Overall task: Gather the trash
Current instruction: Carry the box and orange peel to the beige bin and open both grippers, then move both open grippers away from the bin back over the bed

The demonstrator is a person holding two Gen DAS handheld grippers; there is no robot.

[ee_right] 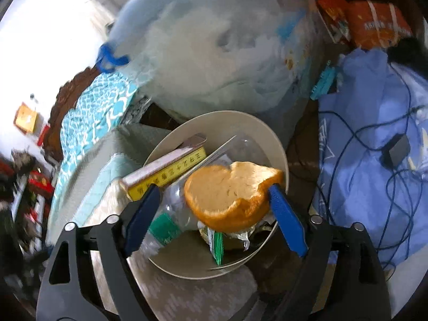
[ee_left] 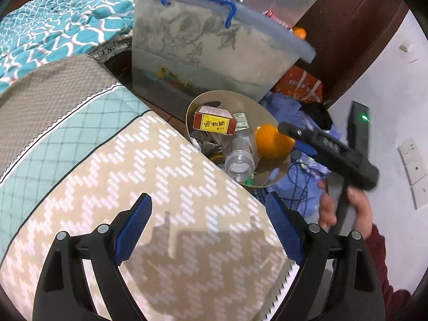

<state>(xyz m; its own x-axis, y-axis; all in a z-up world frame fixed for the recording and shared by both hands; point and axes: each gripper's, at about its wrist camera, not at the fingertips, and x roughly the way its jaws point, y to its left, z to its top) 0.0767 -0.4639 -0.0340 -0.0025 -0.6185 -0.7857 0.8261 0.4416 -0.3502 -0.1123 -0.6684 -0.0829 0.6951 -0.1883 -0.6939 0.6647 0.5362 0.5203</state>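
Jaws spread wide on both tools: our left gripper (ee_left: 208, 230), its ribbed blue pads holding nothing, hangs over a woven beige-and-white zigzag cushion (ee_left: 160, 187), while our right gripper (ee_right: 214, 214) stands open above the round beige waste bin (ee_right: 267, 131). A curved piece of orange peel (ee_right: 227, 195), pithy white inside and pebbled orange outside, sits between the right pads; its edge is at the right-hand pad, clear of the left one, and we cannot tell whether it touches. Below it the bin holds a red-and-yellow cardboard box (ee_left: 214, 120), a clear plastic bottle (ee_left: 239, 157) and crumpled green-printed wrappers (ee_right: 216, 243). Seen from the left wrist camera, a hand (ee_left: 347, 208) in a dark red sleeve grips the right tool's black handle. Behind the bin stands a translucent plastic storage tub (ee_left: 203, 48) with a blue handle; beside it lies rumpled blue cloth (ee_right: 374, 133) crossed by thin cable.
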